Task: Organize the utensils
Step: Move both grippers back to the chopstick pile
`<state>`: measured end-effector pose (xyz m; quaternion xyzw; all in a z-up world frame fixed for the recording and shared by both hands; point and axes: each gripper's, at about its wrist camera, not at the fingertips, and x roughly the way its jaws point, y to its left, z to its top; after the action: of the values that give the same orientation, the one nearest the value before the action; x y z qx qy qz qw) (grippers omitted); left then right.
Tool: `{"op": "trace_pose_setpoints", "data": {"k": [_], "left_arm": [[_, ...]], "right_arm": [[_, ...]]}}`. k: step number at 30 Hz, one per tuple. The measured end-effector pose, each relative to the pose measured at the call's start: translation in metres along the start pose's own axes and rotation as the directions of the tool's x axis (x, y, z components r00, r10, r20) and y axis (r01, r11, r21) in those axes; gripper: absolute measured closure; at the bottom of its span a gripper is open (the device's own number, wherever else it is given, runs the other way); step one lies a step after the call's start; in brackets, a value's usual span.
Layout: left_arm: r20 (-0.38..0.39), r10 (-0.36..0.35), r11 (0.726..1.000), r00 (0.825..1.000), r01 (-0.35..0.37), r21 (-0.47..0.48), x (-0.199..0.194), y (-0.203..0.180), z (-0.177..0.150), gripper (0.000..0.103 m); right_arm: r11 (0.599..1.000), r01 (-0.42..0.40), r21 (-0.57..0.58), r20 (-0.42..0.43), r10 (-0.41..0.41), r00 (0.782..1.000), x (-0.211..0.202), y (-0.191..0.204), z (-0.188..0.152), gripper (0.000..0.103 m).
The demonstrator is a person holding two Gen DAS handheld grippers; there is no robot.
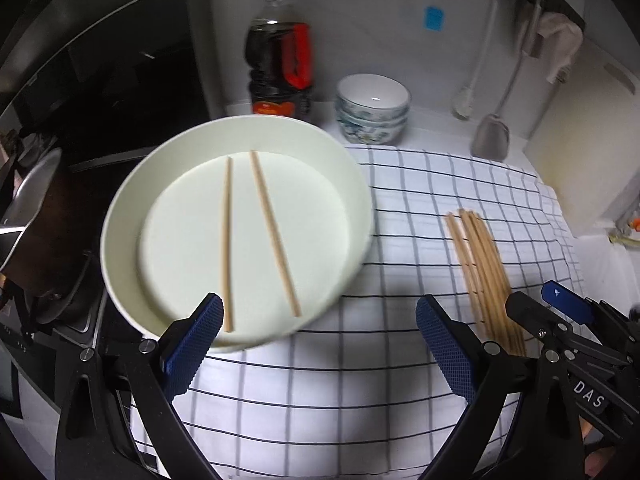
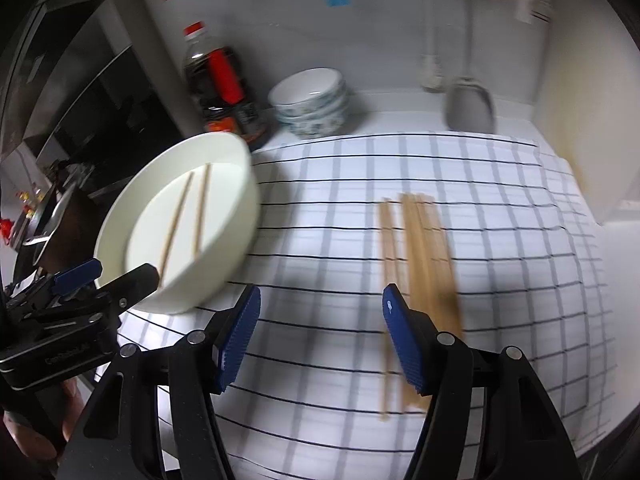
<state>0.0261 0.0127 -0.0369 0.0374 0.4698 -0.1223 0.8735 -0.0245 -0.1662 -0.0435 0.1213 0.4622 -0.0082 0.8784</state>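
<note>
A white round bowl (image 1: 132,200) stands at the left of the checked cloth (image 1: 400,220) with two wooden chopsticks (image 1: 264,224) lying in it. It also shows in the right wrist view (image 2: 236,200), with the two chopsticks (image 2: 188,212) inside. A bundle of several chopsticks (image 1: 484,268) lies on the cloth at the right, also in the right wrist view (image 2: 420,248). My left gripper (image 1: 320,340) is open and empty, near the bowl's front rim. My right gripper (image 2: 320,336) is open and empty, its right finger beside the bundle.
A dark sauce bottle (image 1: 280,56) and stacked patterned bowls (image 1: 372,108) stand at the back by the wall. A ladle and spatula (image 1: 492,132) hang at the right. A stove with a pan (image 1: 32,200) is at the left.
</note>
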Motion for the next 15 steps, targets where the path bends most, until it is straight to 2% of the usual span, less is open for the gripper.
{"op": "trace_pose_setpoints", "data": {"k": [9,15], "left_arm": [[-0.025,-0.047,0.998,0.999,0.048,0.041,0.012,-0.052,-0.012,0.007],[-0.035,-0.057,0.997,0.998,0.059,0.048,0.039,-0.078,-0.017,0.007]], "right_arm": [[0.995,0.068,0.067,-0.006,-0.068,0.998,-0.01,-0.071,-0.019,0.042],[0.992,0.106,0.074,-0.033,-0.103,0.994,0.006,-0.103,-0.03,0.042]]}}
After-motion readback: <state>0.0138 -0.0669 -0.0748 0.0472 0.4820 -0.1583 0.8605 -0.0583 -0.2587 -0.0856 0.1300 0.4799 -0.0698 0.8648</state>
